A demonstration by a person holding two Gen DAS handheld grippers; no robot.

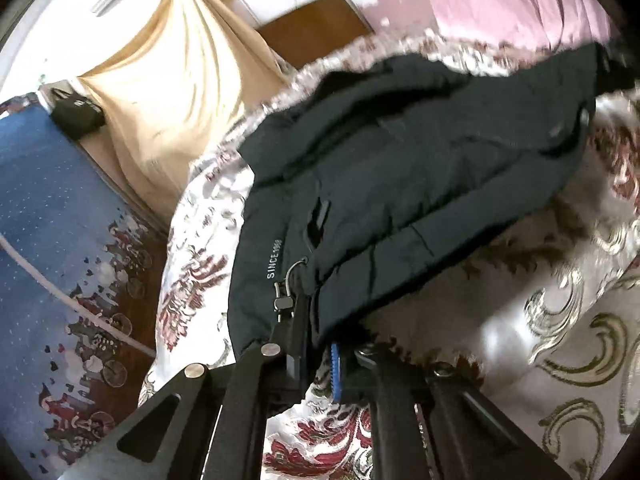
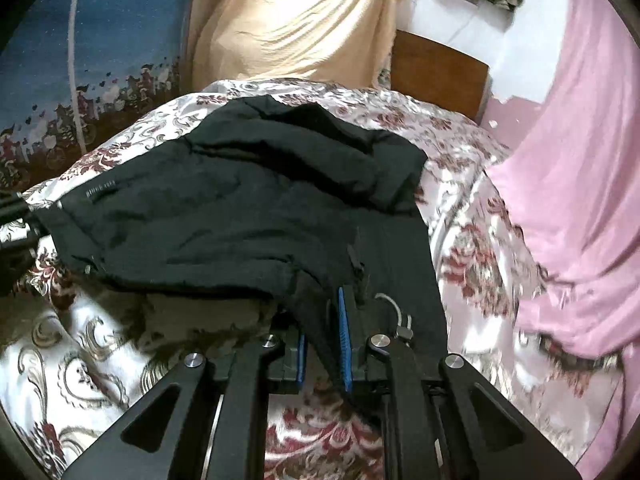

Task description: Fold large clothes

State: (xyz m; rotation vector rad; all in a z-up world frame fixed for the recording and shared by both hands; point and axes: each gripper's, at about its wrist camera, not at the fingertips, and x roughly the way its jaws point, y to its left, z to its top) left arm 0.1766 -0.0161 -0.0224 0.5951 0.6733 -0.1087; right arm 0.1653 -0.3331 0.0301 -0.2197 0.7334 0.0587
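A dark navy padded jacket (image 1: 400, 168) with white "SINCE" lettering lies spread on a floral bedspread (image 1: 560, 320). My left gripper (image 1: 316, 356) is shut on the jacket's near hem beside a drawcord toggle (image 1: 282, 304). In the right wrist view the jacket (image 2: 248, 200) lies across the bedspread (image 2: 80, 340). My right gripper (image 2: 324, 344) is shut on a fold of its near edge, cloth pinched between the blue pads (image 2: 343, 332). The left gripper (image 2: 16, 216) shows at the far left edge, holding the other corner.
A beige cloth (image 2: 296, 20) hangs at the head of the bed. A pink sheet (image 2: 580, 160) hangs to the right. A blue patterned fabric (image 1: 52, 220) and a black object (image 1: 76, 116) lie left of the bed. A brown wooden board (image 2: 436, 72) stands behind.
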